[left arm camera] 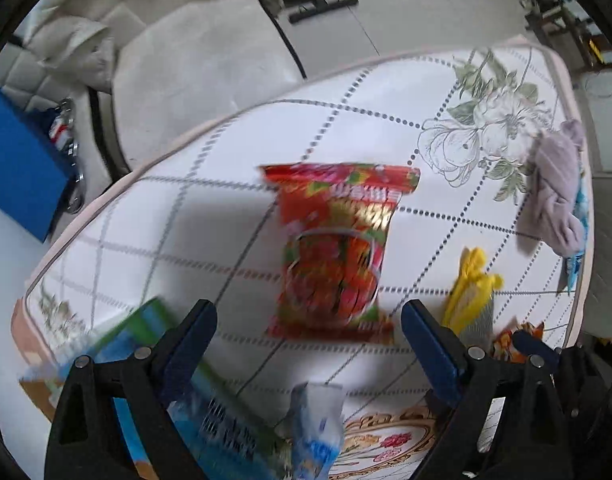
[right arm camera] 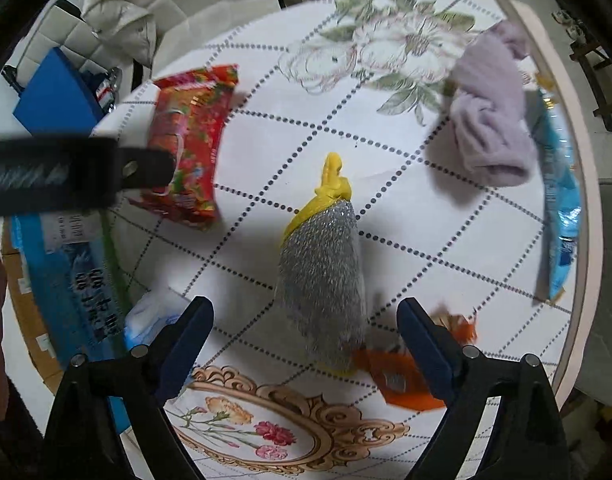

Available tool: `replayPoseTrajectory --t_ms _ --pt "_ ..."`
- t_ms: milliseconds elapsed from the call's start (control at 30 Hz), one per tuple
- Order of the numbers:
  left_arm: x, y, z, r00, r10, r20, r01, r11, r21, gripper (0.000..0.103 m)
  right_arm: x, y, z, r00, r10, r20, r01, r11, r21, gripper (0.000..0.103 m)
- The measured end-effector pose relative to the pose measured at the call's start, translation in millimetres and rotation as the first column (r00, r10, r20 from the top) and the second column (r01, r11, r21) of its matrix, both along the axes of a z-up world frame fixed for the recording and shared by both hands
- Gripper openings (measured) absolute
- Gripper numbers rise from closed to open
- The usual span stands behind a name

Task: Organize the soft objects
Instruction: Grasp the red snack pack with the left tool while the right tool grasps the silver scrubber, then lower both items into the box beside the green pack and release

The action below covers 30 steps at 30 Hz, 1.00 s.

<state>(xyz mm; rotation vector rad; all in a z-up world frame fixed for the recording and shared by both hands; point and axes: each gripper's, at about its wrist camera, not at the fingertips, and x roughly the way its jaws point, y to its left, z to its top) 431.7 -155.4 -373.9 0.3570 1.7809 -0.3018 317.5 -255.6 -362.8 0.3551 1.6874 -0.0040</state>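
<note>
While both grippers hang over the round table (right arm camera: 446,240) with its dotted grid and flower prints, neither has a grip on anything. The right gripper (right arm camera: 306,328) has its tongs spread wide, and the silver-and-yellow scrubbing glove (right arm camera: 326,276) lies flat on the cloth with its grey end reaching in between the blue pads (right arm camera: 424,344); whether either pad touches it I cannot tell. Just at 4 o'clock from the glove, an orange wrapper (right arm camera: 402,380) sits partly under the right-hand pad. Over at 8 o'clock, a white-and-blue tissue pack (right arm camera: 146,316) lies beside a blue-and-green box (right arm camera: 78,280) at the table's edge.

Further out at 10 o'clock from the glove is the red snack bag (right arm camera: 190,148), with the black arm of the left gripper crossing in over its near side. At 2 o'clock, well apart from the glove, a lilac towel (right arm camera: 490,116) is bunched up, and a blue packet (right arm camera: 562,208) lies along the rim beside it.

Switch to the left gripper (left arm camera: 308,332): tongs spread too, red snack bag (left arm camera: 338,248) lying straight ahead at 12 o'clock, just past the fingertips, blurred. Nearest the camera, the tissue pack (left arm camera: 318,428) sits low between the fingers. Yellow glove cuff (left arm camera: 472,292) at 2 o'clock, lilac towel (left arm camera: 554,192) beyond it near the far rim.
</note>
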Motion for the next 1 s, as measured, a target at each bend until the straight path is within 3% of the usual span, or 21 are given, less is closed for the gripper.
replayPoseTrajectory --t_ms 167,233,267,333,467,600,767,867,1000 --pt "-1.0 -17.3 -22.4 0.998 -0.039 -0.058 0.04 0.999 0.01 0.094 -1.8 1.4 -19.3 0.999 0.011 -0.041 -0.01 1.0 0.016 0.088" --pt "-3.1 -19.5 -27.5 0.997 -0.034 -0.065 0.035 0.999 0.012 0.072 -1.7 1.6 -25.9 0.998 0.006 -0.061 -0.005 1.0 0.019 0.08" --pt "-4.2 -20.1 -29.8 0.997 -0.032 -0.073 0.034 0.999 0.019 0.052 -3.1 1.2 -28.5 0.998 0.003 -0.069 -0.002 1.0 0.02 0.072" --pt "-5.3 -19.2 -30.4 0.997 -0.034 -0.063 0.036 0.999 0.03 0.048 -6.6 0.9 -32.7 0.997 0.001 -0.083 0.0 1.0 0.008 0.058" --pt "-13.6 -17.8 -16.2 0.999 -0.028 -0.024 0.028 0.999 0.023 0.044 -14.6 3.1 -30.6 0.997 -0.002 -0.073 0.0 1.0 -0.021 0.053" --pt "-22.2 -5.2 22.5 0.999 0.023 0.035 -0.022 0.999 -0.036 0.043 -22.6 8.9 -10.0 0.999 -0.017 -0.038 0.016 1.0 -0.022 0.05" --pt "-36.9 37.6 101.9 0.98 0.132 0.147 -0.109 0.982 -0.156 0.043 -36.5 21.9 57.2 0.997 -0.028 0.077 0.025 0.999 0.031 0.049" --pt "-58.8 88.5 150.3 0.957 0.212 0.2 -0.166 0.96 -0.227 0.043 -47.7 39.9 105.6 0.988 -0.013 0.156 0.002 0.997 0.072 0.049" --pt "-98.9 171.4 188.3 0.927 0.288 0.24 -0.233 0.944 -0.233 0.043 -67.2 88.4 153.2 0.974 0.037 0.224 -0.073 0.986 0.153 0.049"
